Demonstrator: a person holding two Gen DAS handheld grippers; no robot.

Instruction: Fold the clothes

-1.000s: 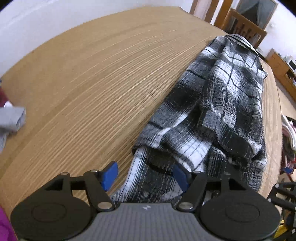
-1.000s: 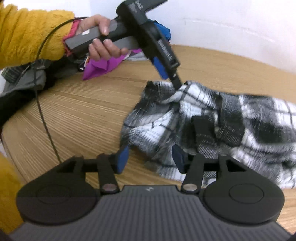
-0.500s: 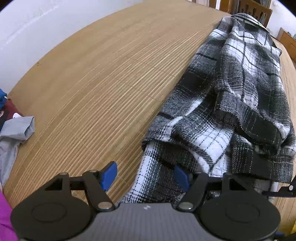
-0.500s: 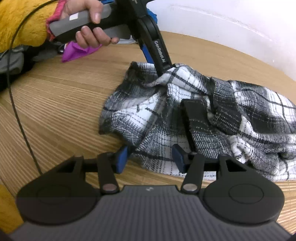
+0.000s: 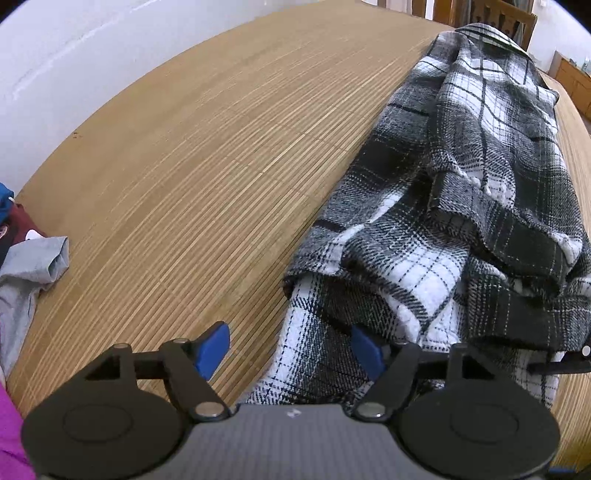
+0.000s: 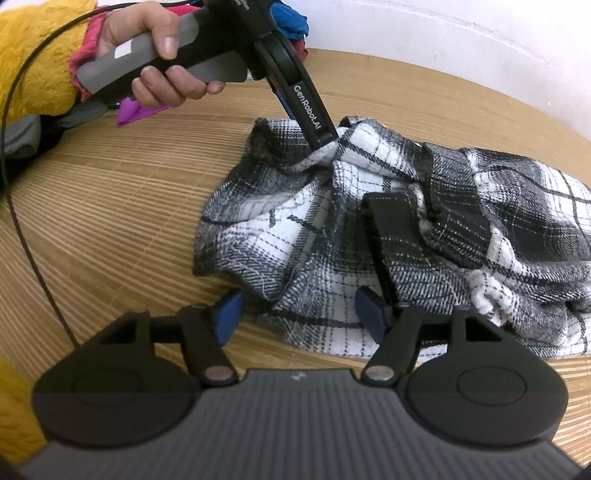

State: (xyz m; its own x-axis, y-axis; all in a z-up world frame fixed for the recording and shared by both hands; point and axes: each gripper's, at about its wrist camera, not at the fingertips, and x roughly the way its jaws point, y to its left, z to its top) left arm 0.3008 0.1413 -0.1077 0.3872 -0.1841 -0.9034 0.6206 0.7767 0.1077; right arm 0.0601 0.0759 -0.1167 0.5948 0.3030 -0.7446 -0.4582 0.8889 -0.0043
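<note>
A black-and-white plaid shirt (image 5: 461,221) lies crumpled lengthwise on the wooden table (image 5: 184,166). My left gripper (image 5: 290,350) stands over its near end with jaws opening; the right blue pad touches the cloth and the left pad hangs over bare wood. In the right wrist view a hand (image 6: 162,70) holds the left gripper (image 6: 317,133), its finger tip resting in a fold of the shirt (image 6: 369,236). My right gripper (image 6: 299,314) is low at the shirt's near edge, its jaws opening with the hem between them, the pads not pressing it.
A heap of other clothes sits at the table's end: a grey garment (image 5: 33,266), a magenta cloth (image 6: 136,109) and blue fabric (image 6: 291,22). A yellow sleeve (image 6: 33,66) and a black cable (image 6: 22,221) are on the left. A white wall (image 5: 74,55) runs along the table's far side.
Both cameras have tipped further down onto the shirt. The right jaws have spread wider around the hem, which has slid closer between them. The left jaws have widened a little.
</note>
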